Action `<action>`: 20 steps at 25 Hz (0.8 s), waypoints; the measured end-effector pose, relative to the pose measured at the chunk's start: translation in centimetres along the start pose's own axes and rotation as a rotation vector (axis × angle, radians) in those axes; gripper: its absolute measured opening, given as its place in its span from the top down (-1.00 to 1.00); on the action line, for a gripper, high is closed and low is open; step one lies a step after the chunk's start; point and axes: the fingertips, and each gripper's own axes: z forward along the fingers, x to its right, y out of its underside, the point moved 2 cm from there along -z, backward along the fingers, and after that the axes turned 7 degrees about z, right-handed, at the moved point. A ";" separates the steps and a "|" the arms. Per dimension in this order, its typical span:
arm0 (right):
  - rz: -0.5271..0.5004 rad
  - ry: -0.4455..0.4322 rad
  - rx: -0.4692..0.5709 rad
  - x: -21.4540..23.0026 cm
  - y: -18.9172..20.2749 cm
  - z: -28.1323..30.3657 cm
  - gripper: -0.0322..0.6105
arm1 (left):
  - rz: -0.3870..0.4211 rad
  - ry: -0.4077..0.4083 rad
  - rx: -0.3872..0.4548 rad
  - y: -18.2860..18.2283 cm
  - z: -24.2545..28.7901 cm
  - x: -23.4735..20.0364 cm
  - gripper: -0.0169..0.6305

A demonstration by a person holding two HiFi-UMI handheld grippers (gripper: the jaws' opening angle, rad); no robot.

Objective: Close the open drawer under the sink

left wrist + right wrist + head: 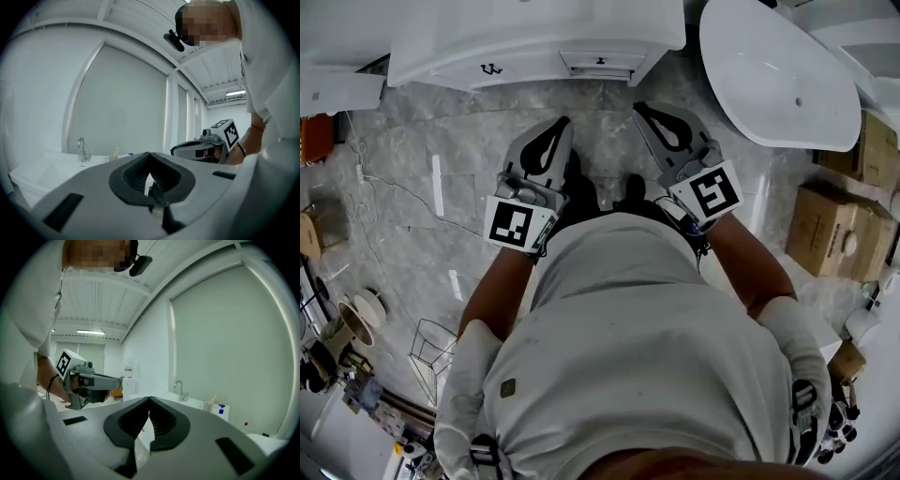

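As the left tongs (565, 122) and the right tongs (638, 107) both sit pinched tight with nothing between them, no need to grasp anything: treat the closed tips as a pusher. Lower one pair to the drawer (600, 64), set in the right half of the white vanity (441, 52) along the far edge of the floor (422, 216). Press flat against the front panel near its small dark handle (601, 62), square on and centred, so as not to skew it. Push slowly, ease off near the end to avoid a slam, and keep the idle pair clear of the closing gap. Hard to judge how far out the drawer stands; looks only slightly proud when viewed from straight above. Cannot see its inside. In the left gripper view, only a faucet (82, 149) and the sink (42, 171) beyond the tips; in the right gripper view, the same faucet plus a bottle (221, 409) with a blue pump. No sight of the drawer in either
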 end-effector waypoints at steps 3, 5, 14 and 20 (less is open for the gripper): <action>-0.022 -0.025 0.042 0.1 -1.2 -2.1 0.82 | 0.013 -0.023 0.011 -1.5 -0.9 1.7 0.92; -0.033 -0.047 0.085 0.2 -1.9 -3.5 0.82 | 0.020 -0.051 0.015 -2.3 -1.6 3.0 0.92; -0.032 -0.148 0.050 -0.2 -1.6 -9.5 0.82 | 0.009 -0.220 -0.004 -3.9 -5.4 9.1 0.92; -0.067 -0.171 0.071 -2.1 -2.5 -12.5 0.82 | 0.028 -0.218 -0.005 -5.6 -7.3 11.6 0.92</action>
